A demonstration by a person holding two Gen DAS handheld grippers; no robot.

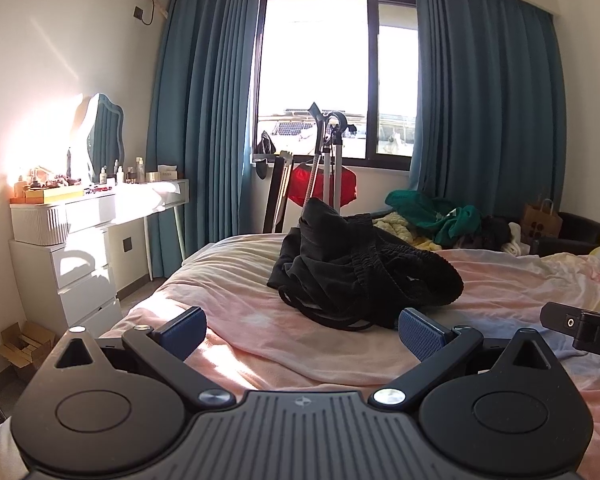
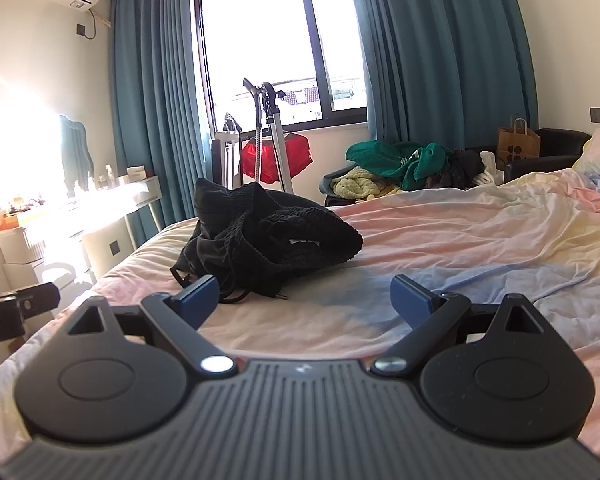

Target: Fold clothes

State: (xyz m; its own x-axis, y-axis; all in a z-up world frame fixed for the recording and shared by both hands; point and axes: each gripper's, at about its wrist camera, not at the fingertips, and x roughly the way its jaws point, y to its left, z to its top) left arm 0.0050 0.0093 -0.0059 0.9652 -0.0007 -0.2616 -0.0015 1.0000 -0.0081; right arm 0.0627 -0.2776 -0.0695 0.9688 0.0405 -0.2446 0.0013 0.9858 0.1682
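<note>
The black garment [image 1: 360, 272] lies crumpled in a heap on the bed [image 1: 236, 320], ribbed waistband and drawstring exposed, unfolded. I hold my left gripper [image 1: 300, 332] and right gripper [image 2: 304, 300] just short of it, fingers spread and empty, apparently poised for a first grasp.

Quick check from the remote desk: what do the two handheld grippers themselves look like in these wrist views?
Both match: the left gripper and right gripper have black linkage arms with silver pivot screws, round black side discs, triangular cut-outs and a ribbed grey centre plate. The fingers carry textured blue pads. White lettering marks the gripper body, only partly readable. No cables or sleeves are in view.
</note>
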